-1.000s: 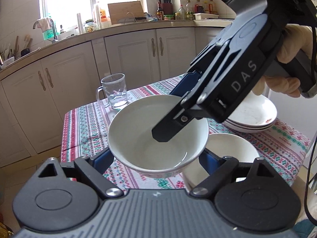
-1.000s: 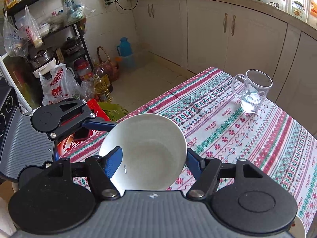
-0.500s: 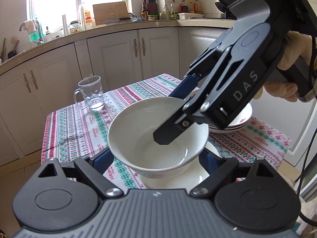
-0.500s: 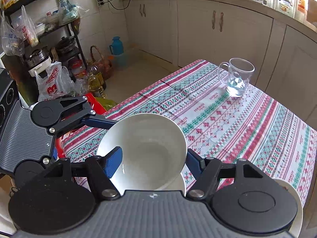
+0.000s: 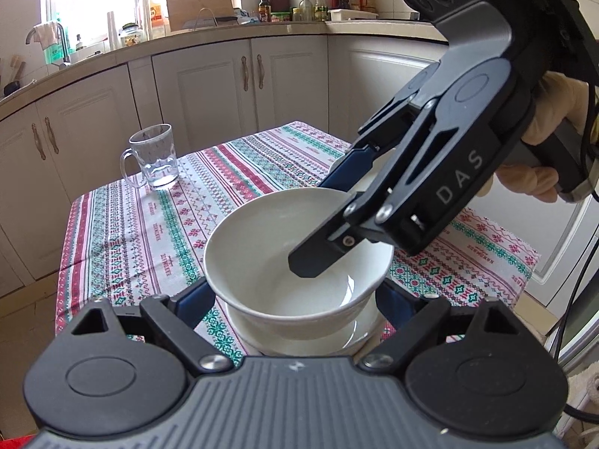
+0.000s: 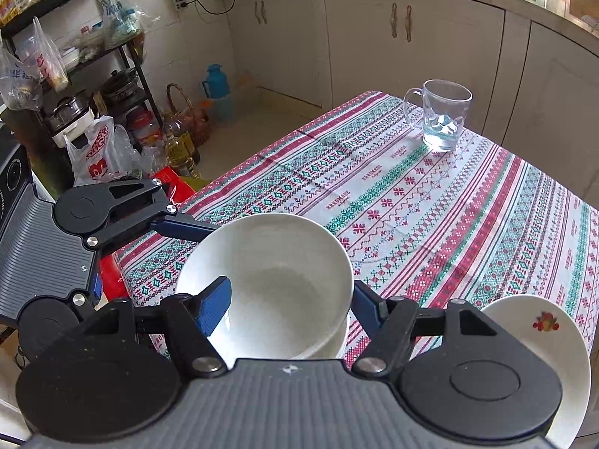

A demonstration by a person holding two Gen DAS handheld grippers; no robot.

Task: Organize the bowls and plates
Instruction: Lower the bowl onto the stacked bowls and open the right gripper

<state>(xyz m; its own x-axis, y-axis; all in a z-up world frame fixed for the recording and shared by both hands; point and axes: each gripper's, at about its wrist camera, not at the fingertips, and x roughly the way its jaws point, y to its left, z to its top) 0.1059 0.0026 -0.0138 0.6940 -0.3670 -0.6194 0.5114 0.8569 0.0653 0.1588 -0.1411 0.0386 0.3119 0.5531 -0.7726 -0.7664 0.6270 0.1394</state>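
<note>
A white bowl (image 5: pixel 269 247) hangs just above a second white bowl (image 5: pixel 299 336) that stands on the striped tablecloth (image 5: pixel 157 224). My left gripper (image 5: pixel 294 297) is shut on the upper bowl, one finger against each side of its wall. My right gripper (image 6: pixel 288 307) is shut on the same bowl. One of its fingers (image 5: pixel 318 258) reaches inside and the other sits outside the far rim. In the right wrist view the lower bowl (image 6: pixel 338 344) peeks out under the held bowl (image 6: pixel 277 273).
A glass mug (image 5: pixel 153 157) with a little water stands near the table's far corner. A stack of white plates (image 6: pixel 543 355) with a fruit motif lies right of the bowls. Kitchen cabinets (image 5: pixel 224 86) run behind the table. Bags and bottles crowd the floor (image 6: pixel 149 142).
Both grippers carried the bowl sideways until it came over the second bowl, which earlier lay off to its right. The plate stack slipped behind the right gripper in the left wrist view.
</note>
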